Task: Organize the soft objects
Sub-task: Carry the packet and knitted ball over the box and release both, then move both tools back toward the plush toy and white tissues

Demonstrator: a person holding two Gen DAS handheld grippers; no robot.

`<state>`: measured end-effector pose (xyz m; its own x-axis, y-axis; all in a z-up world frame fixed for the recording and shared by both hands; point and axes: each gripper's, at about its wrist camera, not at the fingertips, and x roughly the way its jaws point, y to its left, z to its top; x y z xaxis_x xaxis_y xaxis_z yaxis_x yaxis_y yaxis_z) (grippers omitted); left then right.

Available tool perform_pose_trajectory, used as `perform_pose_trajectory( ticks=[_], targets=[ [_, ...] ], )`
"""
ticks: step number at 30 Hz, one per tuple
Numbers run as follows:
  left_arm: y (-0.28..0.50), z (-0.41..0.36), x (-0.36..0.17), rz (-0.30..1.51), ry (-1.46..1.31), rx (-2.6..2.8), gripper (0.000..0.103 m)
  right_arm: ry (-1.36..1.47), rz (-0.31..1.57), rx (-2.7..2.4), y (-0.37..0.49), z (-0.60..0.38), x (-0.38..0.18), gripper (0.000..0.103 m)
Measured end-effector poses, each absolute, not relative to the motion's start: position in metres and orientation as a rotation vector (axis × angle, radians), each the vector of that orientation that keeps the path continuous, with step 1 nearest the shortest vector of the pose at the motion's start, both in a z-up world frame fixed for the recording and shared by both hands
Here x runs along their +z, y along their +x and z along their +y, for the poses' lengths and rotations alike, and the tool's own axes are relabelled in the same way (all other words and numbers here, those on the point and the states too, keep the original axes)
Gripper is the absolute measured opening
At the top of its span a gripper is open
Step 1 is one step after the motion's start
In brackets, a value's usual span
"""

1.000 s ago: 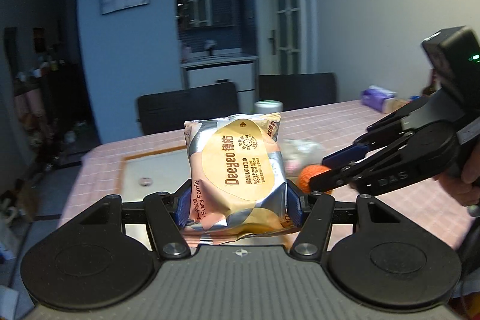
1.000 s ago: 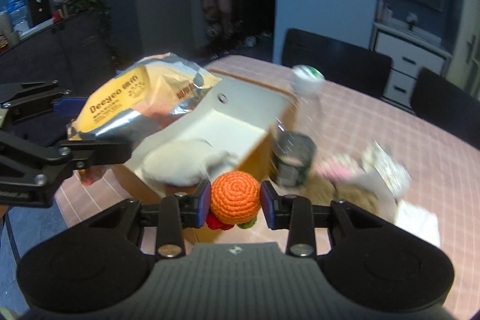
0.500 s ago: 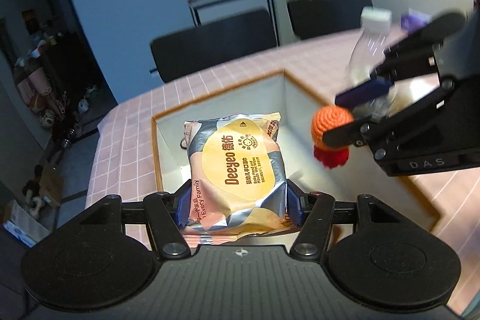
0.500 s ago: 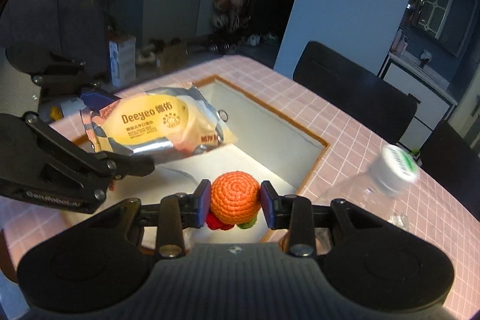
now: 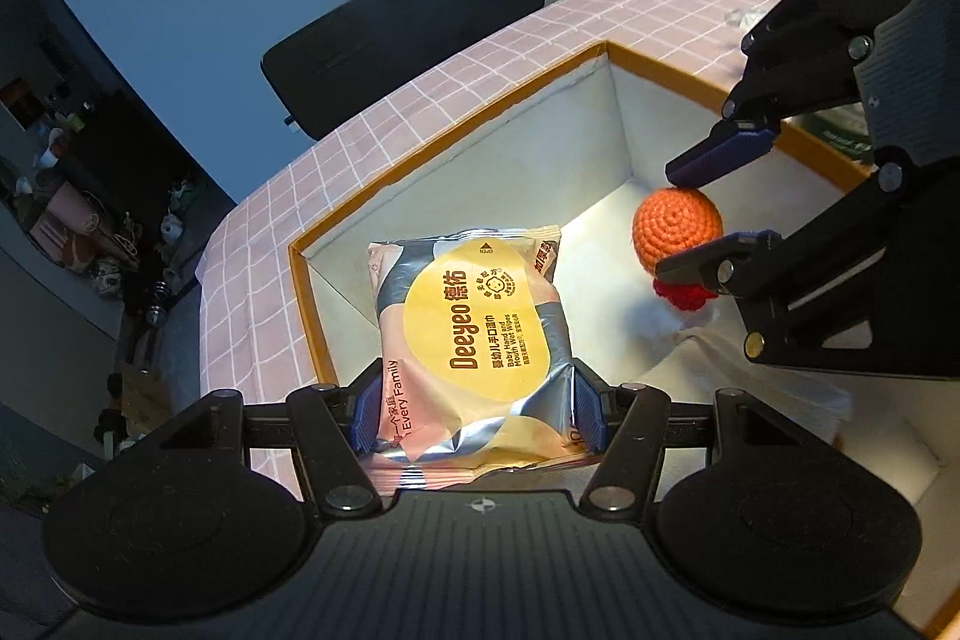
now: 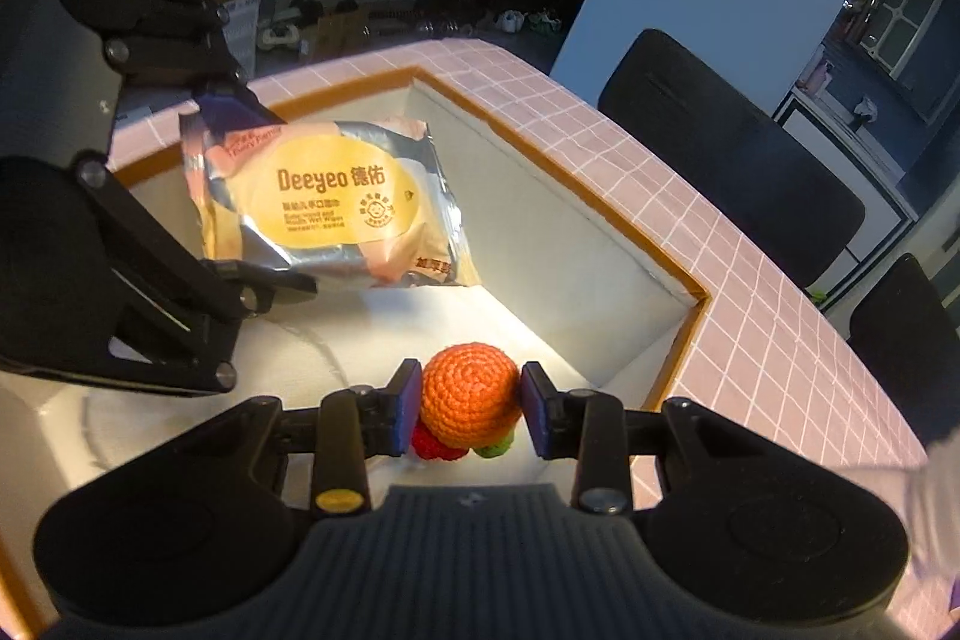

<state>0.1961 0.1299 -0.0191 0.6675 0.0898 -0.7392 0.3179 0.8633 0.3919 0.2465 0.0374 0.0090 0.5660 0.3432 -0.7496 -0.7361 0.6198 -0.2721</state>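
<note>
Hand-held gripper (image 5: 474,415) clamping wipes pack (image 5: 474,334) (over box (image 5: 480,124))

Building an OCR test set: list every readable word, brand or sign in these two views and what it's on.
"Deeyeo" with Chinese brand characters: wipes pack, yellow label.
"Baby Hand and Mouth Wet Wipes": same label, small print.
"Every Family": pack's edge by the left gripper.
"OPEN" with arrow: label's top.
Round logo, red corner characters: too small.
No text on the crochet ball, right gripper or box.

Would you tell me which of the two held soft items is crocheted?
The orange ball in the right hand-held gripper; the left hand-held gripper holds a foil wipes pack.
</note>
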Motion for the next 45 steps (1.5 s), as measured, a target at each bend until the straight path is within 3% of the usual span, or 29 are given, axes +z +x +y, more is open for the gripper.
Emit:
perform_pose_trajectory(
  ticks=[6, 10, 17, 24, 45],
  targets=[
    [0.208, 0.13, -0.024, 0.855, 0.562, -0.139, 0.071, -0.624, 0.745, 0.661, 0.252, 0.042, 0.003, 0.035],
    [0.21, 0.129, -0.026, 0.865, 0.576, -0.136, 0.078, -0.629, 0.755, 0.661, 0.253, 0.043, 0.002, 0.034],
    [0.197, 0.126, -0.018, 0.827, 0.592, -0.157, 0.079, -0.665, 0.735, 0.671, 0.246, 0.045, 0.005, 0.044],
    [0.179, 0.124, 0.002, 0.77, 0.62, -0.153, 0.08, -0.682, 0.701, 0.69, 0.238, 0.048, 0.012, 0.045],
    [0.086, 0.1, 0.06, 0.573, 0.376, -0.148, 0.08, -0.493, 0.638, 0.735, 0.147, -0.019, 0.069, 0.045]
  ],
)
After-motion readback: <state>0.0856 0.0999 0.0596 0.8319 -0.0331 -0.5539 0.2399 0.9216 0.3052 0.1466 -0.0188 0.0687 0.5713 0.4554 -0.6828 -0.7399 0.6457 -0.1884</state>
